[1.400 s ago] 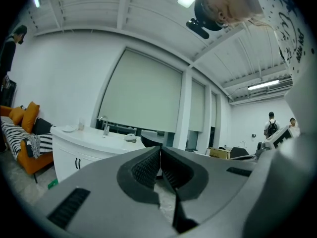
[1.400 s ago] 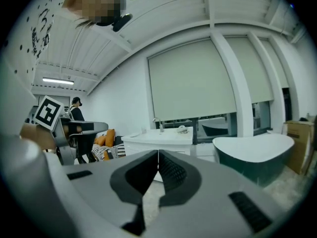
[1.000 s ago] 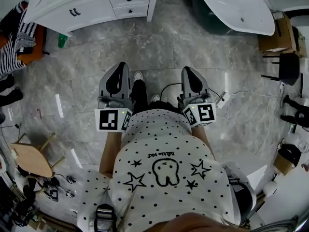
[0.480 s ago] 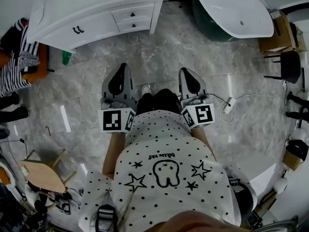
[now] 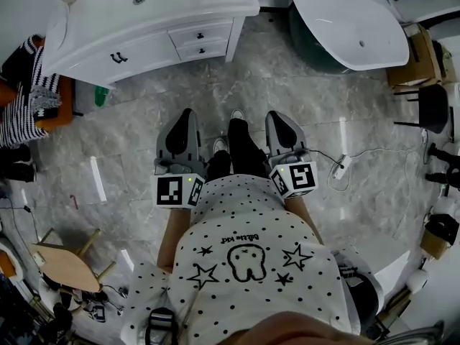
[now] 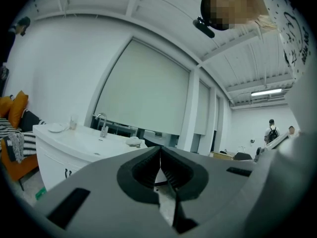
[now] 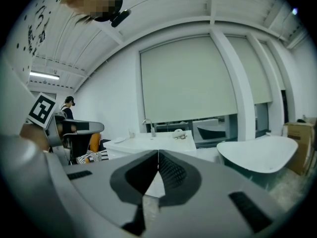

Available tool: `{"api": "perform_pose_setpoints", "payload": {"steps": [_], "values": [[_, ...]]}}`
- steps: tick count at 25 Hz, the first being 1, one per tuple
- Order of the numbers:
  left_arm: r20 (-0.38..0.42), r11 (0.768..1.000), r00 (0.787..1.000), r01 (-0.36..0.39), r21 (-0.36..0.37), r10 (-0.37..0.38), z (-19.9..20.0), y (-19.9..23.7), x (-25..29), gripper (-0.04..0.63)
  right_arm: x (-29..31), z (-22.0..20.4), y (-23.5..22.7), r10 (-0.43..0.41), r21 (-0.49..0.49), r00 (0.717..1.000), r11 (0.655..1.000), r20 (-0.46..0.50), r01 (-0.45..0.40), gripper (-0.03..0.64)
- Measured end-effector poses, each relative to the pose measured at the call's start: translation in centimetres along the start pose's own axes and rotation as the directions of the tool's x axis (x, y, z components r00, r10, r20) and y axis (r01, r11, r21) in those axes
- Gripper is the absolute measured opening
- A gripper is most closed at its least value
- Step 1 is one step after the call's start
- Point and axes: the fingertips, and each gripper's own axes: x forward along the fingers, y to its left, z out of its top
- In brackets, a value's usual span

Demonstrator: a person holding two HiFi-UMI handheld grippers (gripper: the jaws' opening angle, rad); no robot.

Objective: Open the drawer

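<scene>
Closer now: vanity nearer, drawers shut and out of reach

Across the last second the white vanity [image 5: 144, 13] has slid down from the top edge of the head view, so more of its top shows; the person has been walking towards it over the grey marble floor [image 5: 129, 142], one shoe [image 5: 236, 114] stepping ahead between the grippers. The two small drawers [image 5: 205, 34] sit stacked at the vanity's right end, in the upper middle of the frame, each with a dark knob; both look flush with the front, so shut. The left gripper [image 5: 185, 115] and the right gripper [image 5: 277, 116] are carried side by side in the middle of the frame, well apart from the drawers; each gripper view shows its jaws pressed together with nothing between them. A white bathtub [image 5: 345, 20] fills the upper right. Judged from this, the task is only at the approach; nothing has been touched. A gripper would have to part its jaws and line up on a knob before any pull; the knobs look small, so a careless aim could slip off.
</scene>
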Motion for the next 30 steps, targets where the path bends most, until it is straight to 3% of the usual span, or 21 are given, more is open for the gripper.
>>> {"api": "perform_pose_setpoints", "payload": {"steps": [16,30], "values": [[0.059,0.990,0.989,-0.137,0.016,0.136,2.3,3.4,11.2,0.006,11.5,3.7,-8.8,0.116,-0.031,0.993,0.993,-0.012,-0.116,0.015],[0.065,0.987,0.986,-0.158,0.031,0.155,2.0,2.6,18.0,0.006,15.5,4.1,-14.4,0.135,-0.015,0.991,0.991,-0.019,-0.135,0.015]]}}
